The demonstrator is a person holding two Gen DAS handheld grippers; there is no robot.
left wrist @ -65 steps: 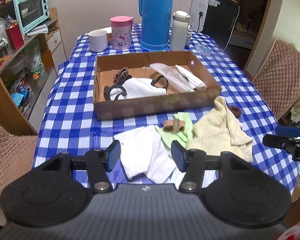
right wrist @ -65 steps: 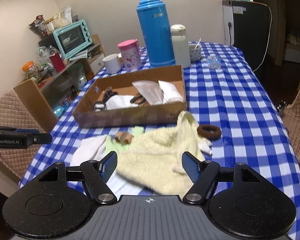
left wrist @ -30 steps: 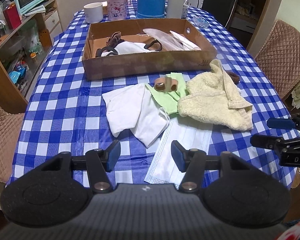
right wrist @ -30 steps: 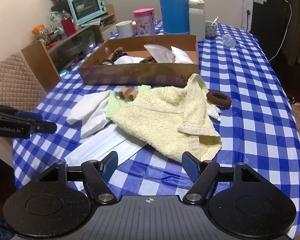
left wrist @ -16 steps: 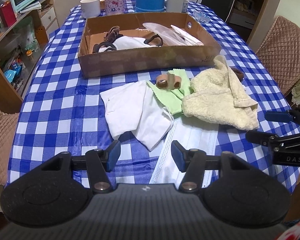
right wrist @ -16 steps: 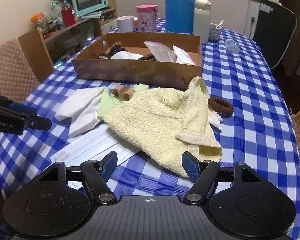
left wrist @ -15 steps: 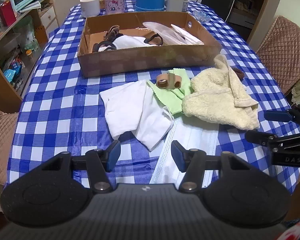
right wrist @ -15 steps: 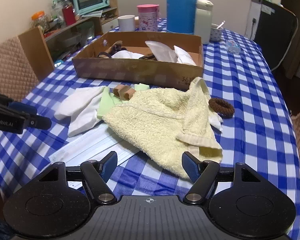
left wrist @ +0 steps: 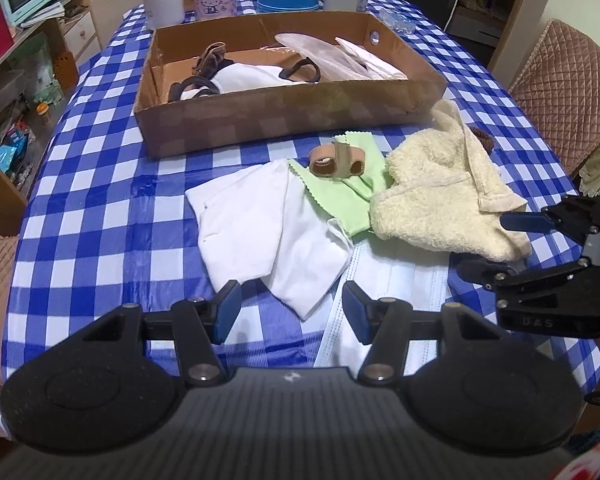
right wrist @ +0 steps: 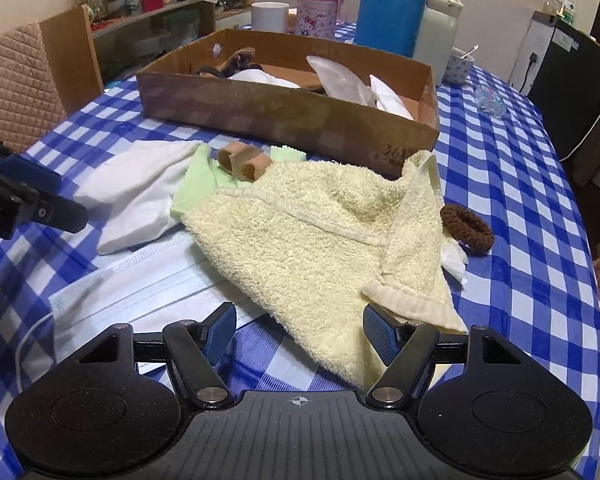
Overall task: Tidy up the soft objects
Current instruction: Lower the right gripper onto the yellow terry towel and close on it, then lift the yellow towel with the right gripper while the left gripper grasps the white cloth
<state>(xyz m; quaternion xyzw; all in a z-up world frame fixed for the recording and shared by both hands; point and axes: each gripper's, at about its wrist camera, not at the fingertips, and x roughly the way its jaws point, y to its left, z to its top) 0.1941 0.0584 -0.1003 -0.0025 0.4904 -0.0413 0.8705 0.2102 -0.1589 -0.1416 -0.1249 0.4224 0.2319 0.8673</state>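
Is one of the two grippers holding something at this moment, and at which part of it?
Nothing is held. The left gripper is open above the white cloth, and the right gripper is open above the near corner of the yellow towel.

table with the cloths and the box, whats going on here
A person holds a claw in each hand over loose soft things beside a cardboard box. The left claw is open above the white cloth and face mask. The right claw is open at the yellow towel's near edge. Nothing is gripped yet.
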